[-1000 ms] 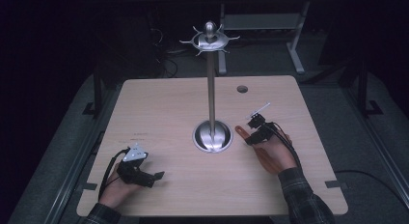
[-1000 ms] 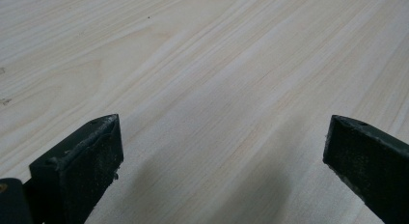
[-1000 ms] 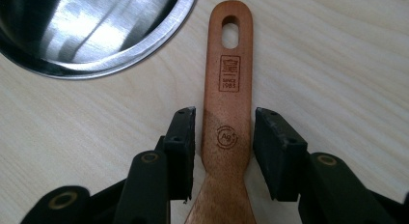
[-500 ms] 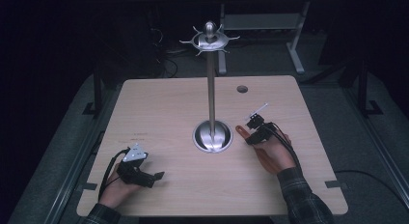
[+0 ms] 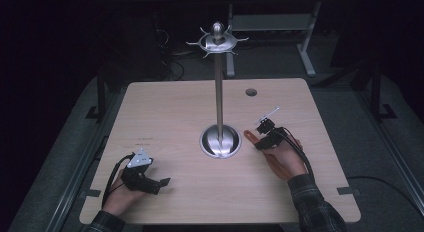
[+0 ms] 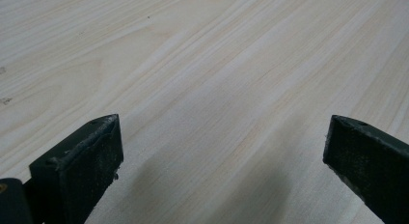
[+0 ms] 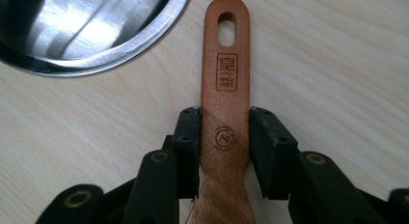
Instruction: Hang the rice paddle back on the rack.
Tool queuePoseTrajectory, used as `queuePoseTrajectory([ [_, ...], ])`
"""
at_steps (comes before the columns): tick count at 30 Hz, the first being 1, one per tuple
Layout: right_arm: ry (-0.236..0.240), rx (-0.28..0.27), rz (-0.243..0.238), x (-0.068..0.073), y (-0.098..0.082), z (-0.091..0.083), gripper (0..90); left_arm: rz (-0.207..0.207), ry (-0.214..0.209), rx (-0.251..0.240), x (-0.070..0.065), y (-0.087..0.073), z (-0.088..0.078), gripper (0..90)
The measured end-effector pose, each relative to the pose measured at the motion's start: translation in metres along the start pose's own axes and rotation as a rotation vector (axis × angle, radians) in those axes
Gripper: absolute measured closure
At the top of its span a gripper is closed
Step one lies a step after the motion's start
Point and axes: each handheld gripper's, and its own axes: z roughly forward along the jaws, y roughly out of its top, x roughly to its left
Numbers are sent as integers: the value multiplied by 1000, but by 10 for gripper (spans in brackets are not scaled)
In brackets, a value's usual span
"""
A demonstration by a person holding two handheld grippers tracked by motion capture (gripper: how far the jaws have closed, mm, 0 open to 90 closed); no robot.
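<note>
While the right gripper (image 7: 224, 137) clamps it, the wooden handle (image 7: 225, 84) points lengthwise, holed end toward the stand base (image 7: 91, 26).

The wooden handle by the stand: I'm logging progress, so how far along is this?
Done: the right gripper has just closed its jaws on the wooden handle, which lies flat on the table. In hand: that grip. Left: lifting it, probably to a hook on the stand. The left gripper rests open.
</note>
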Motion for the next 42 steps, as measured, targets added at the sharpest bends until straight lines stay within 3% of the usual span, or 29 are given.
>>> queuePoseTrajectory([
  [6, 7, -52, 26, -4, -2, -9, 651, -1, 1, -3, 0, 0, 0, 0],
  [11, 40, -160, 61, -10, -6, -27, 651, 1, 1, -5, 0, 0, 0, 0],
  [13, 42, -174, 59, -11, -7, -29, 651, 0, 1, -6, 0, 0, 0, 0],
  [15, 62, -229, 78, -13, -10, -39, 651, 0, 1, -7, 0, 0, 0, 0],
  [17, 66, -237, 78, -14, -11, -41, 651, -1, 0, -5, 0, 0, 0, 0],
  [23, 102, -357, 81, -19, -21, -54, 651, 2, 0, -11, 0, 0, 0, 0],
  [29, 117, -441, 79, -24, -28, -66, 651, 4, -2, -12, 0, 0, 0, 0],
  [34, 133, -483, 91, -24, -31, -73, 651, 2, -3, -11, -1, 0, 0, 0],
  [42, 150, -572, 62, -24, -35, -84, 651, 1, -5, -9, 0, 0, 1, 0],
])
